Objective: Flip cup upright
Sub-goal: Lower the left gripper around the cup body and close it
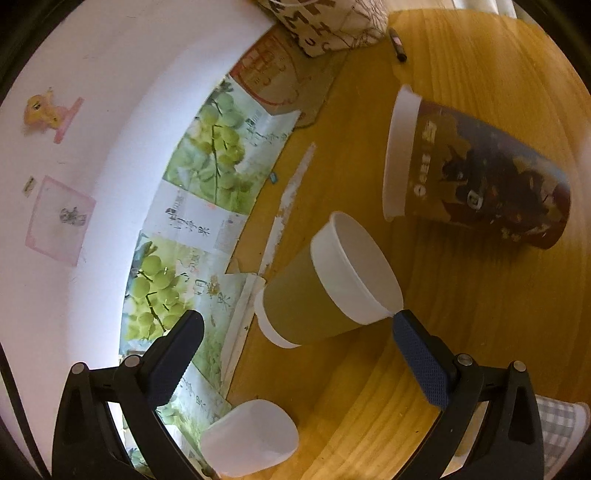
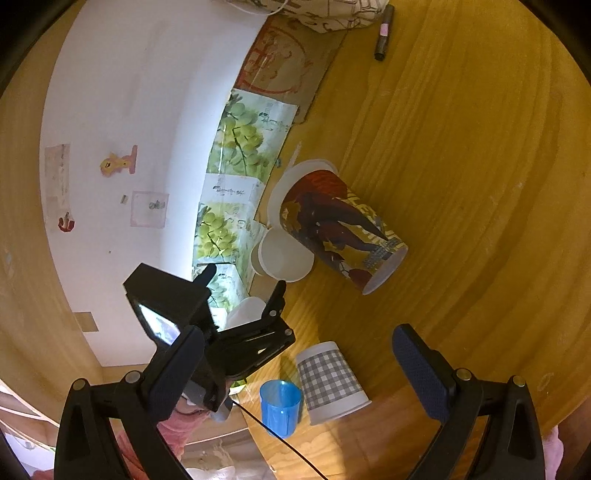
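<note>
A brown paper cup with a white rim stands mouth up on the wooden table; the right wrist view shows its white inside. My left gripper is open, its right fingertip touching or just beside the cup's rim. A tall printed cup stands mouth down beyond it. My right gripper is open and empty, behind the left gripper.
A translucent white cup sits close under my left gripper. A grey checked cup stands mouth down beside a small blue cup. A marker and a printed cloth bag lie at the far end. Grape-printed boxes line the wall.
</note>
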A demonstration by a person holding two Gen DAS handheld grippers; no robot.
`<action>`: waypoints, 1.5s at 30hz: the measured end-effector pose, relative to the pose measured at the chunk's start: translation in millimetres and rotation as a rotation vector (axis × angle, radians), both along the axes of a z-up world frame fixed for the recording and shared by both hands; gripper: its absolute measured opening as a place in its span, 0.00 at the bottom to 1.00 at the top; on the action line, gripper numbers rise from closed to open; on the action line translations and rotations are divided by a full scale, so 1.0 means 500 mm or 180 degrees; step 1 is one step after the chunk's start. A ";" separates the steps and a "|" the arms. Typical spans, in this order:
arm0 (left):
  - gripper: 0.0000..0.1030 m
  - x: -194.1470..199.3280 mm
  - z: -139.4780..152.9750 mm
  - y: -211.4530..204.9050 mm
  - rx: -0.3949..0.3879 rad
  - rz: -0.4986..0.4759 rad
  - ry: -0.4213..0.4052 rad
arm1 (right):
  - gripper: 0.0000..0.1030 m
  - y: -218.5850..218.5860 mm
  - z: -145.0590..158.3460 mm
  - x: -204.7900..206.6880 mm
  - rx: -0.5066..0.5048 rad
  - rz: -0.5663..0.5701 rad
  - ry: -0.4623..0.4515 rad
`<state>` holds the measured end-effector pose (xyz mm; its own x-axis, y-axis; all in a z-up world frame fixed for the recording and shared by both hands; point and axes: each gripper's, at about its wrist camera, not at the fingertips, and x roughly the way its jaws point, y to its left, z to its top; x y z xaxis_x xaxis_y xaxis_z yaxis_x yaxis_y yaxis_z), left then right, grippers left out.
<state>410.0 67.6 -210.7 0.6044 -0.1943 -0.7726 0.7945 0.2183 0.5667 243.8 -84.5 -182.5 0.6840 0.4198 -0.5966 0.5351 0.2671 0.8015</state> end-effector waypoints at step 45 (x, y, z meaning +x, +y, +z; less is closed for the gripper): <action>0.45 0.125 -0.007 -0.026 -0.0488 0.0612 0.0681 | 0.99 0.007 -0.009 -0.036 0.0068 -0.0279 0.0022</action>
